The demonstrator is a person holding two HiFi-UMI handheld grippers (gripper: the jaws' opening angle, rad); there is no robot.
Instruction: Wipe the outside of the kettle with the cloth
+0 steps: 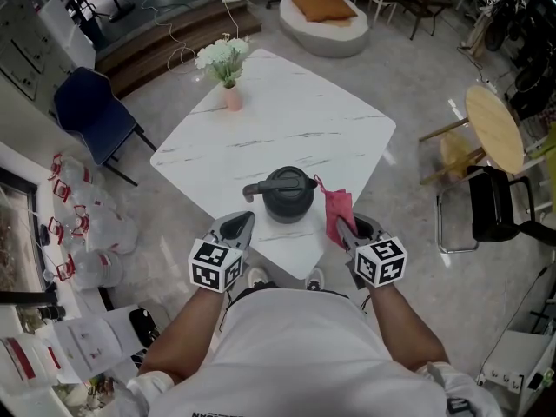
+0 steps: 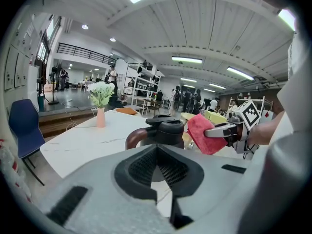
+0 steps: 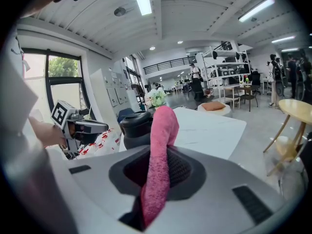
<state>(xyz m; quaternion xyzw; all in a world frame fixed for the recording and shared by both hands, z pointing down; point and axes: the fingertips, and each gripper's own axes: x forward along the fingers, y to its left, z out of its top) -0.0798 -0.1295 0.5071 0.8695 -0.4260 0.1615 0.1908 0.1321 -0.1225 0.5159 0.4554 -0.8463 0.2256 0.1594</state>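
The right gripper (image 1: 346, 233) pinches the pink cloth (image 1: 337, 211) at the kettle's (image 1: 288, 194) three o'clock, while the left gripper (image 1: 243, 224) sits at seven, its jaws pressed together and empty.

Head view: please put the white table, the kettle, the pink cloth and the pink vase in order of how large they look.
1. white table
2. kettle
3. pink cloth
4. pink vase, which stands farther from the camera, so its true size is unsure.

One kettle (image 1: 287, 194) and one pink cloth (image 1: 338, 213). One white counter (image 1: 287, 120), bearing one vase (image 1: 231, 96) of flowers. Two tongs: the left tongs (image 1: 240, 226) and the right tongs (image 1: 347, 230). Two chairs: one blue chair (image 1: 91, 111) and one black chair (image 1: 495, 207). One round wooden table (image 1: 495, 129). One orange cushion (image 1: 323, 7) on one pale pouf (image 1: 340, 42).
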